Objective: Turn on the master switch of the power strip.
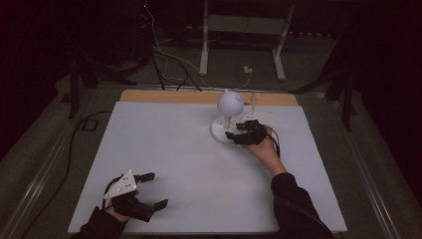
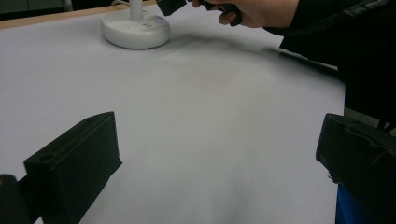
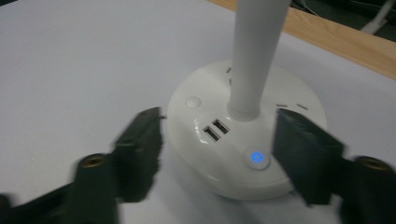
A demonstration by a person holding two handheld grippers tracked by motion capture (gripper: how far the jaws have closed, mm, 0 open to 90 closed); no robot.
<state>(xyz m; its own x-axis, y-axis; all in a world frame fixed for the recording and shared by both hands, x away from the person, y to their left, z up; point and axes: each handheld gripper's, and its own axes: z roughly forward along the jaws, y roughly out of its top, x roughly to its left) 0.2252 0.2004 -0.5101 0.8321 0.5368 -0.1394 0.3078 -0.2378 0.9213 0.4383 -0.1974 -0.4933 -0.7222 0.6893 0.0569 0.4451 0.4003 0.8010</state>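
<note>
A white desk lamp stands at the back middle of the white table mat (image 1: 174,149), with a round head (image 1: 230,102), a thin stem (image 3: 254,56) and a round base (image 1: 219,130) (image 2: 135,30). The base (image 3: 224,140) carries two USB ports, a small round button (image 3: 193,101) and a blue-lit button (image 3: 258,157). My right gripper (image 1: 234,130) (image 3: 224,158) is open, its jaws on either side of the base's front, close to the lit button. My left gripper (image 1: 157,189) (image 2: 215,163) rests open over bare mat at the front left, holding nothing.
A wooden table edge (image 1: 199,96) runs behind the mat. A white flat piece with a cord (image 1: 260,115) lies just behind the right gripper. Cables (image 1: 164,55) and a white stand frame (image 1: 244,30) are on the dark floor beyond. The person's right hand (image 2: 254,11) holds the gripper by the lamp.
</note>
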